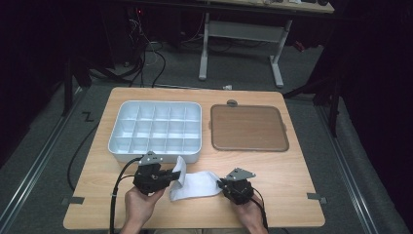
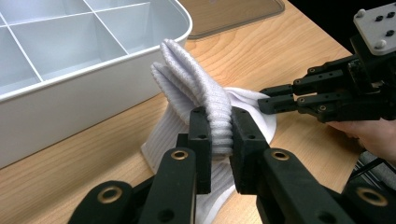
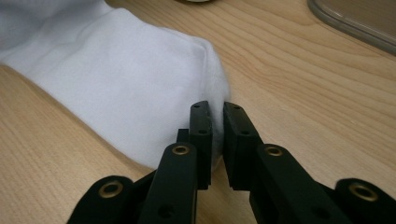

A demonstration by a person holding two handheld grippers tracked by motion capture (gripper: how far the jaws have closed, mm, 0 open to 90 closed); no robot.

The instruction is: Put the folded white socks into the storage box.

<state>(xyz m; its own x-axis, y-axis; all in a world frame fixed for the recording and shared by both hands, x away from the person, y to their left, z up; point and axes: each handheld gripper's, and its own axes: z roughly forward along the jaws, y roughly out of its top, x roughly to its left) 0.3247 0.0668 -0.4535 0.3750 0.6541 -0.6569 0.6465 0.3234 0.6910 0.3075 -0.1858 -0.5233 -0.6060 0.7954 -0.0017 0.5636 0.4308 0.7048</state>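
Observation:
A white sock [image 1: 197, 184] lies on the wooden table near its front edge, between my two grippers. My left gripper [image 1: 176, 174] is shut on the sock's ribbed cuff [image 2: 196, 84], which stands up bunched between the pads [image 2: 219, 122]. At the sock's other end, my right gripper [image 1: 220, 184] is shut on the smooth rounded tip [image 3: 116, 70], and a pinch of white cloth shows between its pads [image 3: 217, 116]. The left gripper view has the right gripper [image 2: 262, 98] lying level at the right, its fingertips on the sock.
A white tray [image 1: 156, 157] divided into several compartments sits just behind the left gripper, its front wall [image 2: 93, 93] close to the cuff. A brown rounded lid [image 1: 248, 127] lies to its right. Bare wood stretches along the table's right side.

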